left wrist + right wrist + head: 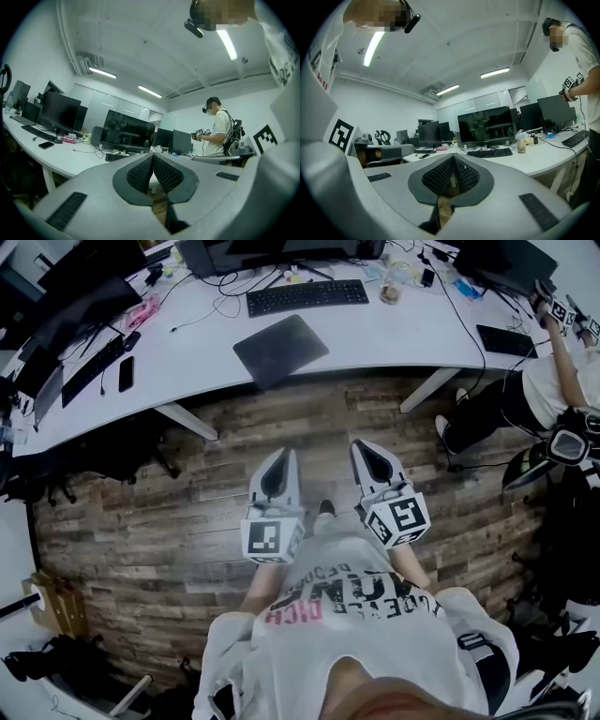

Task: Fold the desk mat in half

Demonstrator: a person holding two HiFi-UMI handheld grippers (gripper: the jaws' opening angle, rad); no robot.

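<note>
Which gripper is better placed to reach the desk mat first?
Left, slightly: the left gripper lines up almost directly with the desk mat; the right gripper sits further to its side. Both are shut and empty.

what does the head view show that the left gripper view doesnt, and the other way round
Only the head view: the dark grey rectangular desk mat, lying flat and unfolded on the white curved desk, on the near side of the black keyboard.
Only the left gripper view: the long ceiling strip lights and the fronts of the black monitor screens.
Both: the desk, the keyboard, a second person in a white shirt, and the left tongs, shut, empty and well short of the mat.
</note>
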